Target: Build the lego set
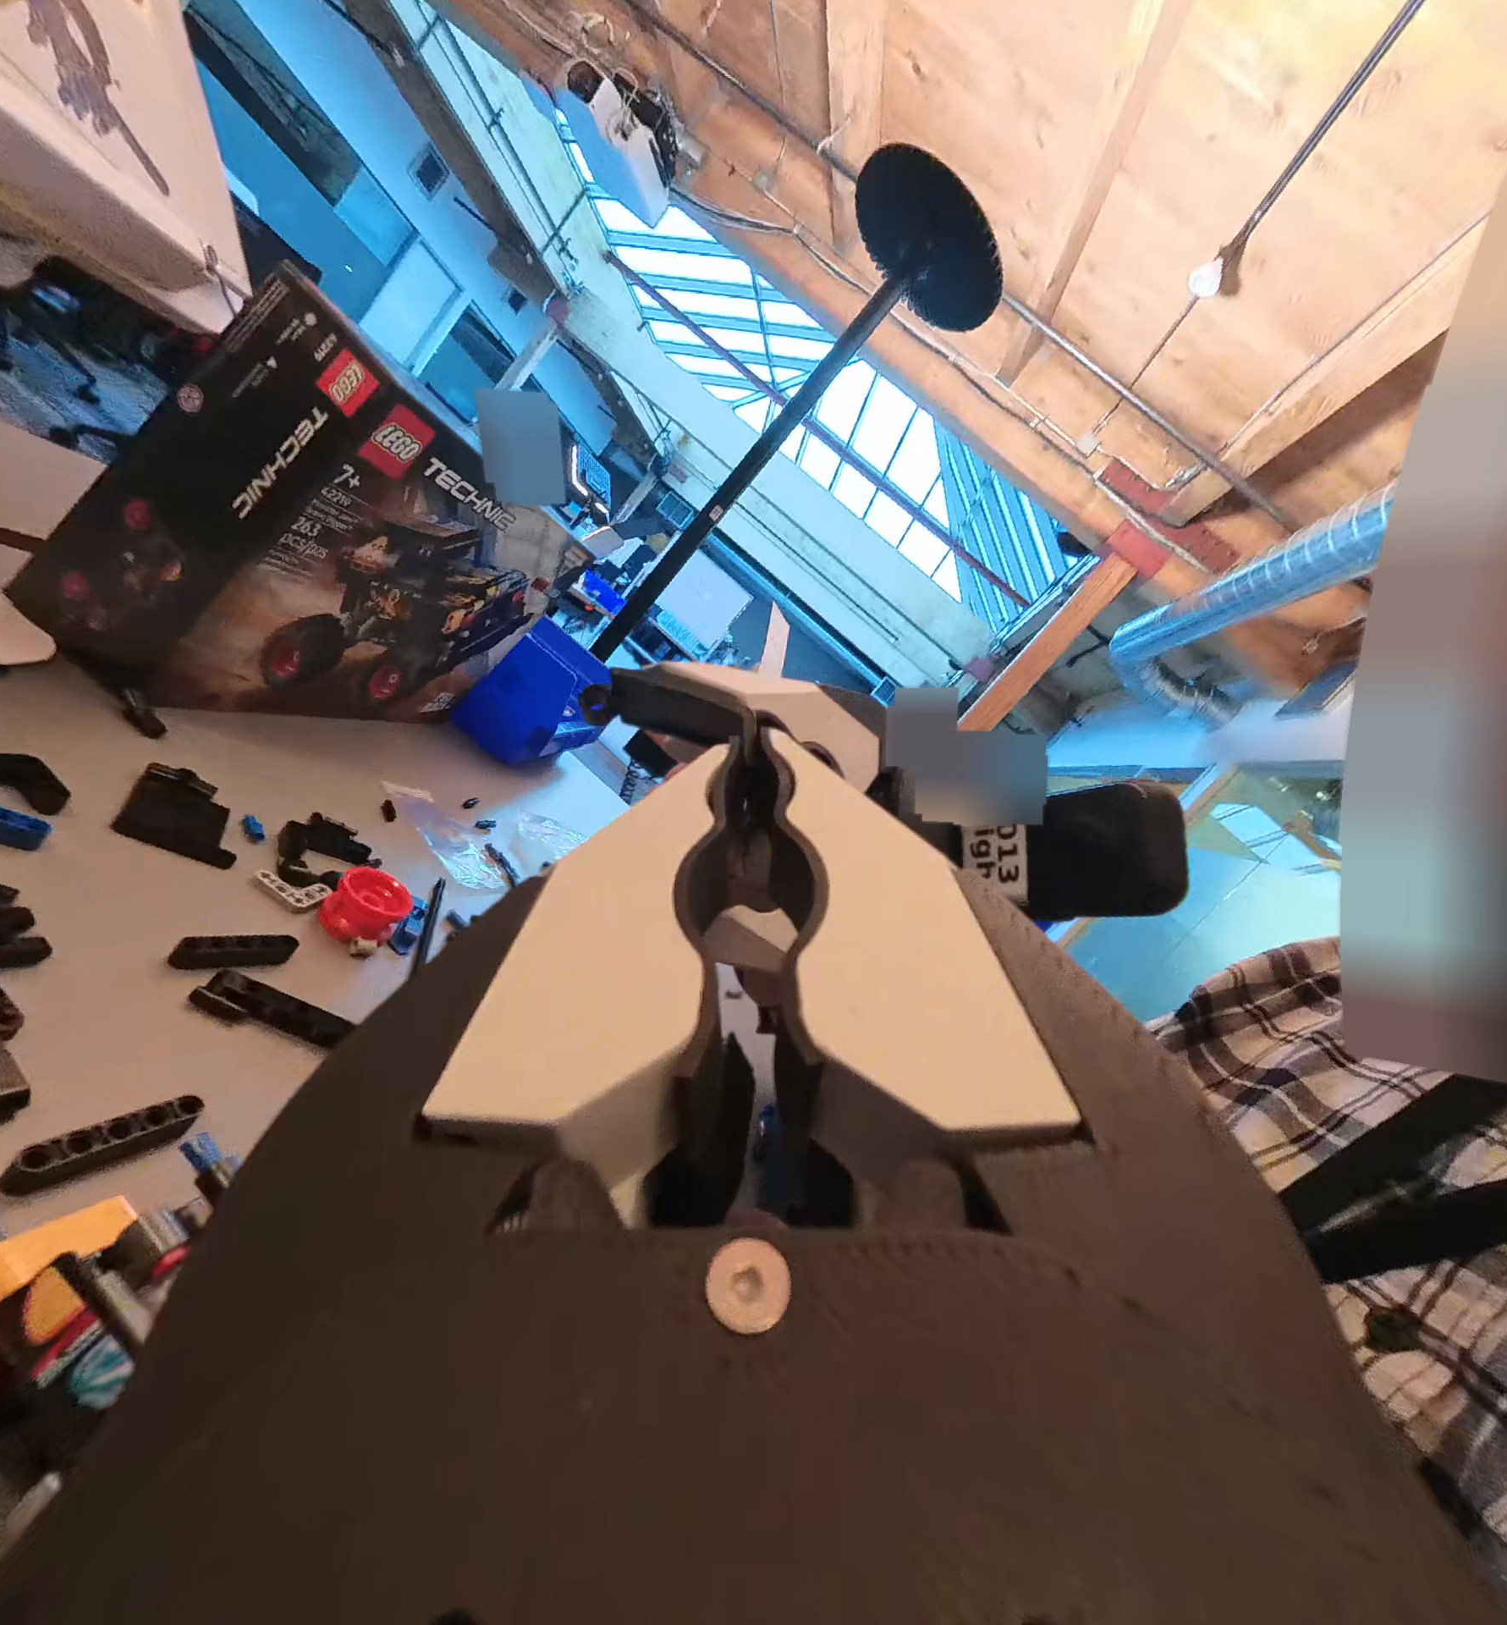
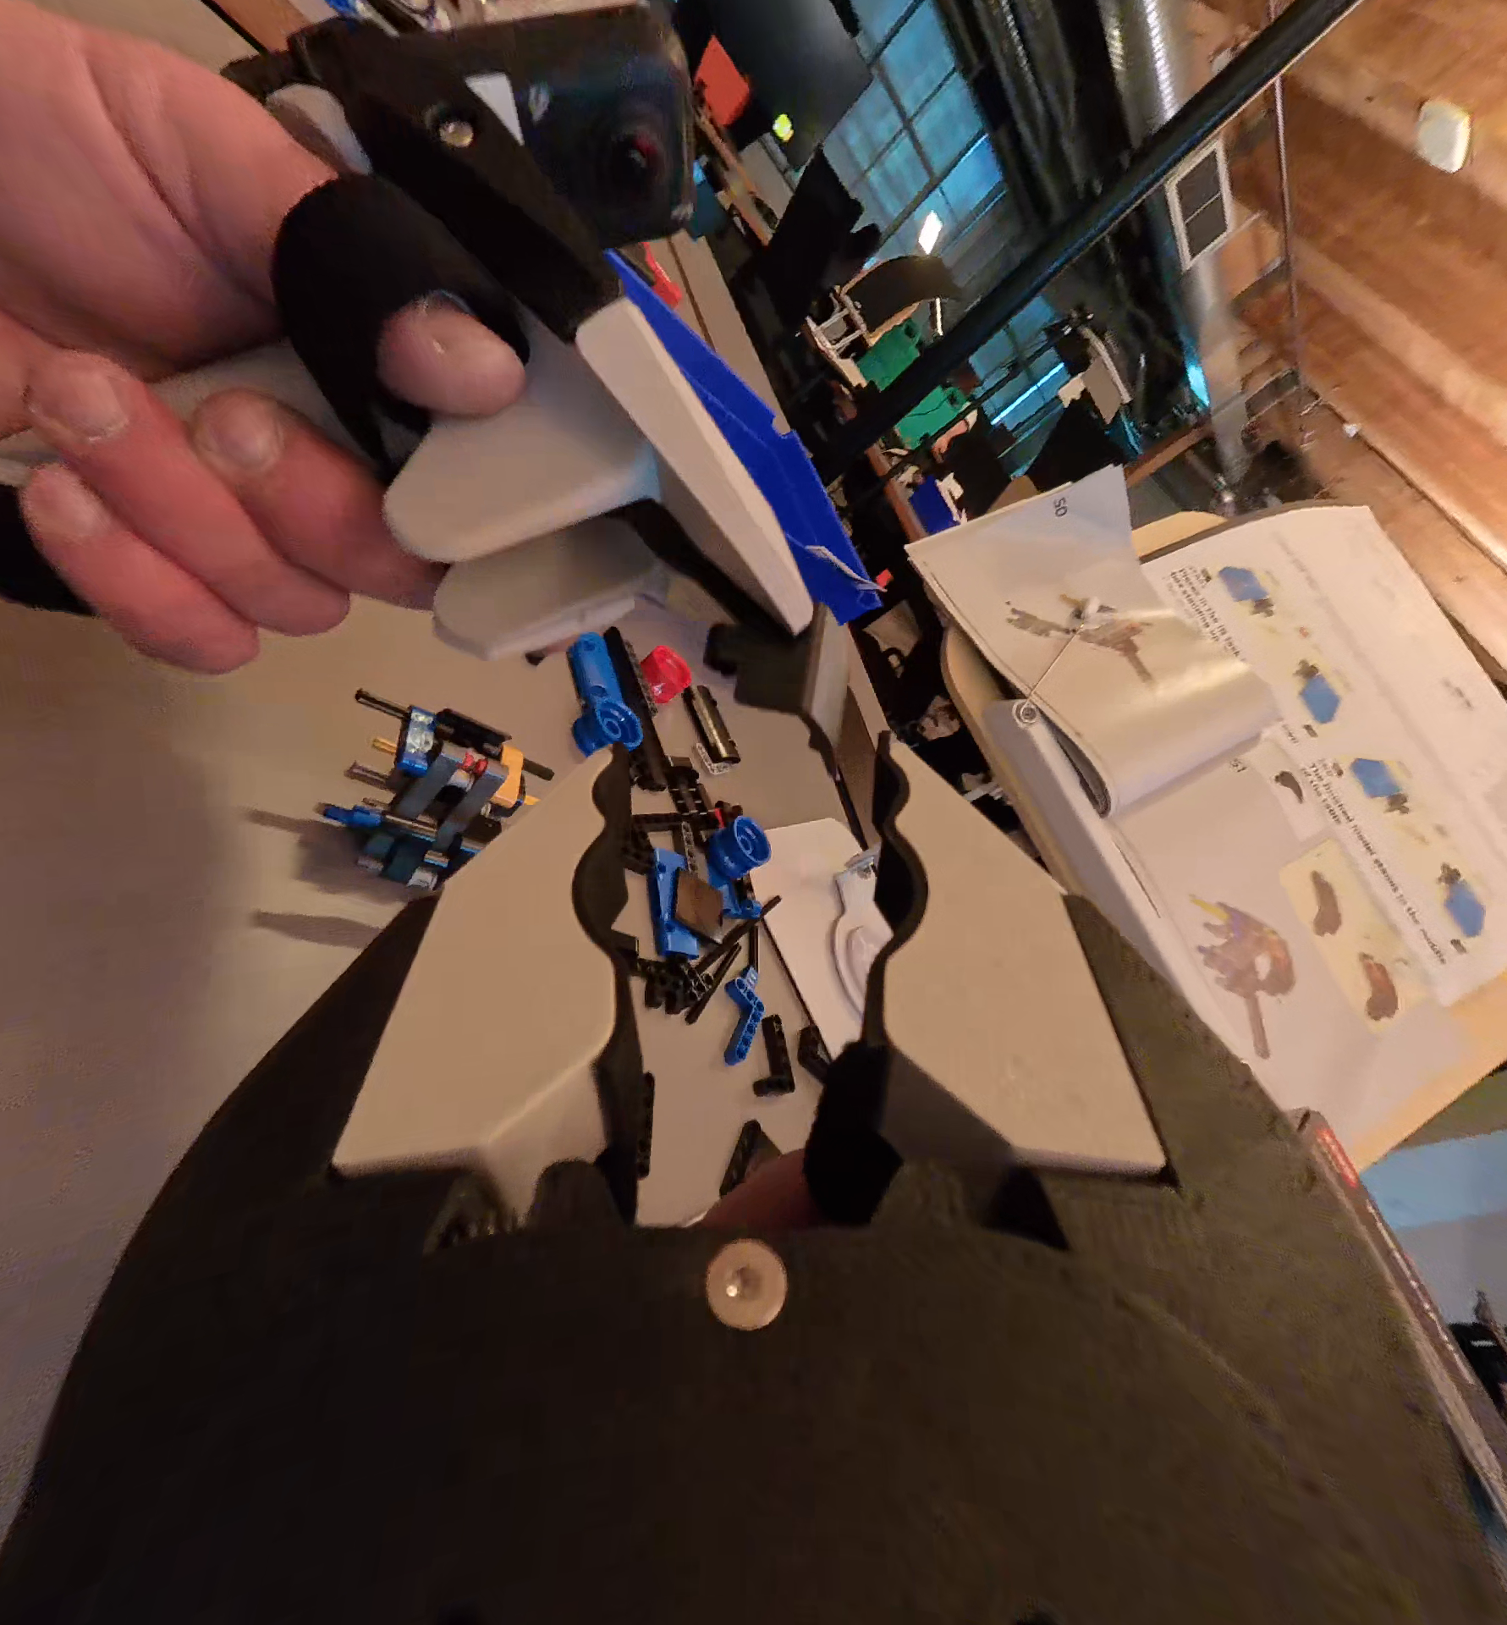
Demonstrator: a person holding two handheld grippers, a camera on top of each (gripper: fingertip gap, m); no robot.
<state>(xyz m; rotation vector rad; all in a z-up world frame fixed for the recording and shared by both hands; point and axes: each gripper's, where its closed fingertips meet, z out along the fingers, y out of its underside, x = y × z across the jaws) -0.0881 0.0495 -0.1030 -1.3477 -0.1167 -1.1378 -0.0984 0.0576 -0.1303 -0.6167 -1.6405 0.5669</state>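
My left gripper (image 1: 754, 747) is shut, with a small black Lego piece (image 1: 745, 813) showing in the gap between its fingers. In the right wrist view a hand (image 2: 117, 308) holds this left gripper (image 2: 807, 620) above the table, a dark piece (image 2: 776, 677) at its tips. My right gripper (image 2: 745, 756) is open and empty, its tips just below that piece. A partly built blue, grey and yellow assembly (image 2: 433, 791) lies on the table to the left. Loose blue and black parts (image 2: 697, 897) lie between my right fingers.
The Lego box (image 1: 292, 528) stands at the back beside a blue bin (image 1: 530, 695). A red wheel hub (image 1: 365, 901) and black beams (image 1: 99, 1143) lie on the table. The open instruction booklet (image 2: 1259, 747) rests at the right. A black pole (image 1: 732, 492) rises behind. Less than 4 cm separates the two grippers' tips.
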